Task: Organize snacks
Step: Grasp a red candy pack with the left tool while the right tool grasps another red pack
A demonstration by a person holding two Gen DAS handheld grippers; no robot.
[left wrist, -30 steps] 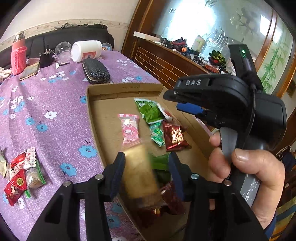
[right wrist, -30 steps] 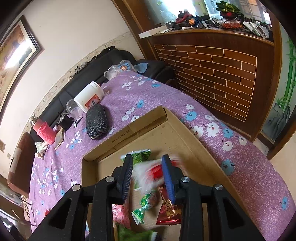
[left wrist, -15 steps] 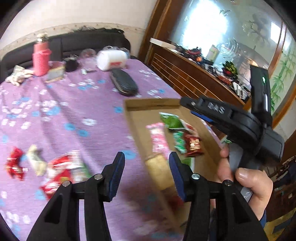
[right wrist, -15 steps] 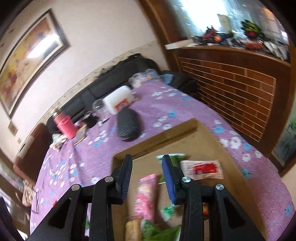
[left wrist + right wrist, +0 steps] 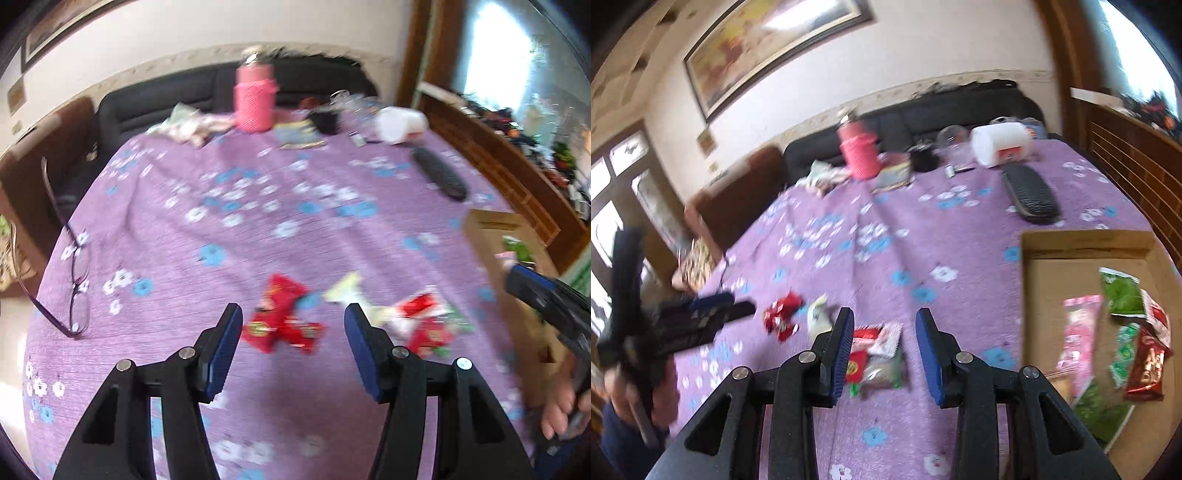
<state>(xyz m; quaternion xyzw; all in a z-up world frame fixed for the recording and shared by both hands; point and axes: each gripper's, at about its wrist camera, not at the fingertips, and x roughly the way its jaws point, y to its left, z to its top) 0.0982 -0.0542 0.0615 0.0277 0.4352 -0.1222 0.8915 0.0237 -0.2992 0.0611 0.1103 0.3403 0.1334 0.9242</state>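
Observation:
Loose snack packets lie on the purple flowered cloth: red ones (image 5: 280, 321), a cream one (image 5: 349, 290) and a red-and-white heap (image 5: 421, 325). My left gripper (image 5: 293, 321) hovers above the red ones, jaws opening, nothing between them. My right gripper (image 5: 884, 347) hangs open and empty over the red-and-white heap (image 5: 877, 350). The cardboard box (image 5: 1086, 243) at the right holds a pink packet (image 5: 1078, 339), green packets (image 5: 1121, 291) and a dark red one (image 5: 1147, 365).
Spectacles (image 5: 74, 280) lie near the table's left edge. At the back stand a pink bottle (image 5: 858, 155), a white jar (image 5: 1001, 144) on its side and a black case (image 5: 1030, 192). A dark sofa runs behind the table and a wooden partition stands to the right.
Both grippers let go of their packets in the box, a tan one from the left and a red-and-white one from the right. They then swung left over the loose snacks on the cloth.

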